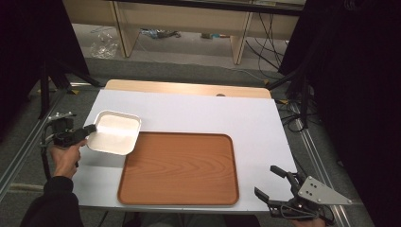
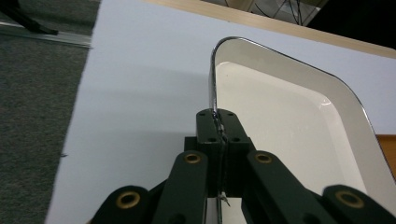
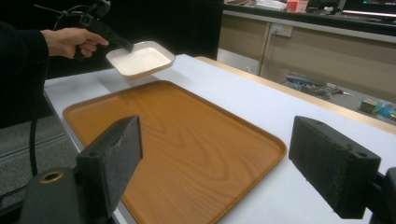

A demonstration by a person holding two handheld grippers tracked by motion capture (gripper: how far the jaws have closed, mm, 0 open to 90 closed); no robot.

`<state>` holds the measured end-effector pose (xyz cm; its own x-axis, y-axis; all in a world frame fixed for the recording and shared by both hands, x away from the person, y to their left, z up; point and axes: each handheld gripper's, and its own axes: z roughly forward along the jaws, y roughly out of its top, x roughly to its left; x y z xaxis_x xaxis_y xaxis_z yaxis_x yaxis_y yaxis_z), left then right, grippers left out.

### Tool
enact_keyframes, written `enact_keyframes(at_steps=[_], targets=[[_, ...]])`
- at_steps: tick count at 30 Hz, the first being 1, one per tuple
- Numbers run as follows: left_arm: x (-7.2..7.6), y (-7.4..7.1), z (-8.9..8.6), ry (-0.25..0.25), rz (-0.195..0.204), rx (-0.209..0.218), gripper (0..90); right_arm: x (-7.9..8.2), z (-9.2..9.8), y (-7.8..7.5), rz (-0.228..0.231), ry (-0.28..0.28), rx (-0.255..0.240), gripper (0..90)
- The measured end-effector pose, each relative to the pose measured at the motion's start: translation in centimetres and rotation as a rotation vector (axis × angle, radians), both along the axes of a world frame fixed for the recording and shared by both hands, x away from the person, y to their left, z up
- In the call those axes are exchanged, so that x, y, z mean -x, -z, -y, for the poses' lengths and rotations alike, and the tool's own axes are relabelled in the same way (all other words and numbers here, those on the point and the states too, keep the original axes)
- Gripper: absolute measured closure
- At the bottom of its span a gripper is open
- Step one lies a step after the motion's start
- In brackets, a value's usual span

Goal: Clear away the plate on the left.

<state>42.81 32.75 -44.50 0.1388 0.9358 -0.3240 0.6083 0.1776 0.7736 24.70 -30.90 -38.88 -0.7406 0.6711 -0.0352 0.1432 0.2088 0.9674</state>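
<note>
**White dish held clear of table**

Left gripper [image 1: 90,128] clamped tight on rim of white dish [image 1: 115,132]; dish off the table, beside far-left corner of wooden tray [image 1: 179,168]. Right gripper [image 1: 272,184] jaws wide apart, holding nothing, near tray's right corner.

white dish [image 1: 115,132], wood-grain brown tray [image 1: 179,168], pale white table [image 1: 227,113], black gripper [image 1: 90,128] jaws

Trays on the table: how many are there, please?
2. The white dish-like tray is held by its rim in the left gripper, above the table's left side. The wooden tray lies flat at the front centre.
</note>
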Motion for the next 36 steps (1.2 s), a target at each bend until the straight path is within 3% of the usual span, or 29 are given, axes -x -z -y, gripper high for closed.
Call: enact_keyframes(at_steps=[2, 4, 8, 9, 11, 14, 36], targets=[[-0.1, -0.2, 0.7, 0.022, 0.007, 0.007, 88.6, 0.0, 0.1, -0.1, 0.032, 0.010, 0.015, 18.3], [-0.2, -0.3, 1.5, 0.050, 0.009, 0.012, 88.6, -0.1, 0.1, -0.1, 0.032, 0.013, 0.015, 18.2], [-0.3, -0.6, 3.7, 0.119, -0.003, -0.024, 88.6, -0.1, 0.2, -0.1, 0.032, 0.011, 0.013, 18.3], [-0.3, -0.7, 4.0, 0.133, -0.005, -0.022, 88.6, 0.1, 0.1, -0.1, 0.002, 0.011, 0.011, 18.2], [-0.3, -0.8, 4.8, 0.157, -0.003, -0.007, 88.6, -0.1, 0.1, -0.1, 0.031, 0.011, 0.016, 18.3], [-0.2, -1.1, 6.3, 0.195, 0.019, 0.018, 88.6, -0.1, 0.1, -0.1, 0.031, 0.012, 0.017, 18.3], [0.9, -1.7, 15.5, 0.398, 0.042, 0.014, 88.6, 0.0, 0.1, -0.1, 0.033, -0.003, 0.004, 18.3]])
